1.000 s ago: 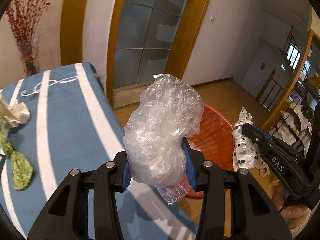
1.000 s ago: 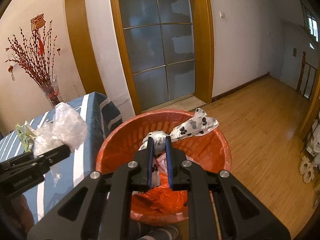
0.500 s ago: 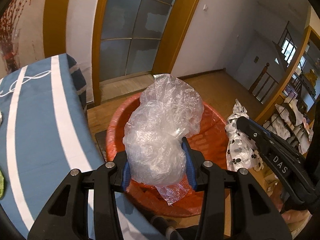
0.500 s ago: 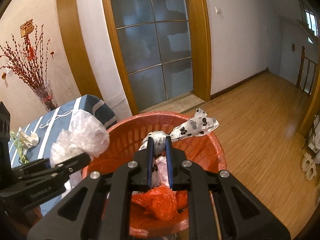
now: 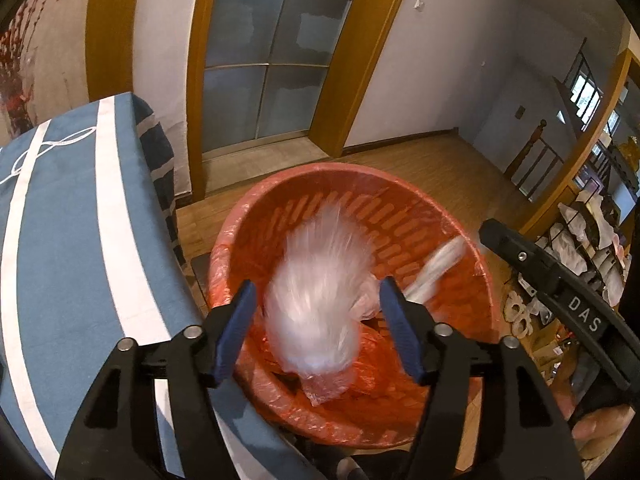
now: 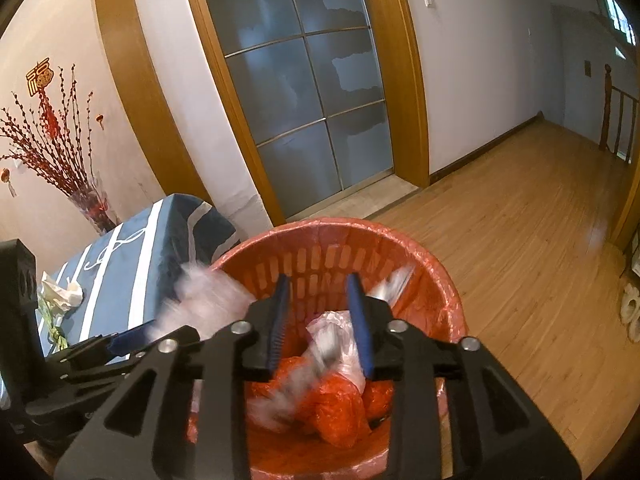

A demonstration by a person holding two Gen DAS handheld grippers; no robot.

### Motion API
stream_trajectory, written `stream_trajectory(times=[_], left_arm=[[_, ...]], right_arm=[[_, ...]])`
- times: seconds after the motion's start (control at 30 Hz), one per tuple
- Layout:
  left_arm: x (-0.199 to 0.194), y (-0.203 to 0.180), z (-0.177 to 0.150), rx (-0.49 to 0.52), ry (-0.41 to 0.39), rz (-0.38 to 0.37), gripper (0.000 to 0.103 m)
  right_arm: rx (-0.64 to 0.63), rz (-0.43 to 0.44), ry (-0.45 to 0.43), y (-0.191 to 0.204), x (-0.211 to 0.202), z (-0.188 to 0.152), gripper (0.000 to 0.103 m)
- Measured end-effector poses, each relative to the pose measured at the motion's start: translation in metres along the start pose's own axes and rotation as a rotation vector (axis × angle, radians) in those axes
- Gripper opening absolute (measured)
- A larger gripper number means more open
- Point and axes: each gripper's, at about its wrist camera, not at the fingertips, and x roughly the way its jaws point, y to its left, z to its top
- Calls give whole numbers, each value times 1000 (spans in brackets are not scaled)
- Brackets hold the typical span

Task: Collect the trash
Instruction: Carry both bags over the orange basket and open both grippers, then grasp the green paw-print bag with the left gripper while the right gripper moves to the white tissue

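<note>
Both my grippers sit over the round red plastic laundry-style basket lined with a red bag [image 5: 436,216]. Left gripper [image 5: 320,330]: jaws have just been opening, now spread, and the crumpled clear plastic bag [image 5: 316,300] is a blur between them, touching neither pad, dropping into the basket. Right gripper [image 6: 320,320]: jaws just opened too, spread, and the white spotted wrapper [image 6: 320,354] blurs below them inside the basket. So two pieces done. Left to collect: white crumpled tissue [image 6: 60,290] and some green scrap on the blue white-striped tablecloth [image 5: 72,240] beside the basket. Wood floor [image 6: 520,260], frosted glass door [image 6: 304,92] behind the basket.
</note>
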Motion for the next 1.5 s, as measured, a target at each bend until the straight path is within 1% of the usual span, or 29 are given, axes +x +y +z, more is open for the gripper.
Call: stream_trajectory(times=[0.27,0.33,0.53,0.63,0.87,1.0,1.13,1.27,1.37,1.43,1.5], left_arm=[[-7,18,-4,-35,1,51,69],[-10,22,-5,-40,-2,64,69],[-18,31,-8,-56,-8,95,71],[-23,38,-10,-62,-16,110,73],[-39,56,-13,-88,-43,153,73],[-61,75,-18,-110,-83,222,73],[-89,106,-25,-165,-131,320,75],[-118,147,-32,-255,-175,457,75],[-129,177,-36,-321,-175,543,75],[-131,192,-37,-360,-170,573,75],[-130,204,-37,-390,-161,587,75]], right_arm=[[-7,-21,5,-1,0,-2,42],[-9,-27,5,-1,0,-3,47],[-33,-33,-1,7,-4,-6,57],[-52,-33,-7,14,-6,-7,60],[-78,-20,-15,25,-14,-7,62],[-96,-7,-23,35,-21,-9,65],[-114,21,-17,50,-25,-13,67],[-139,50,2,69,-24,-21,68],[-153,73,23,83,-21,-26,68],[-164,91,36,94,-19,-29,68],[-177,103,42,103,-18,-31,68]])
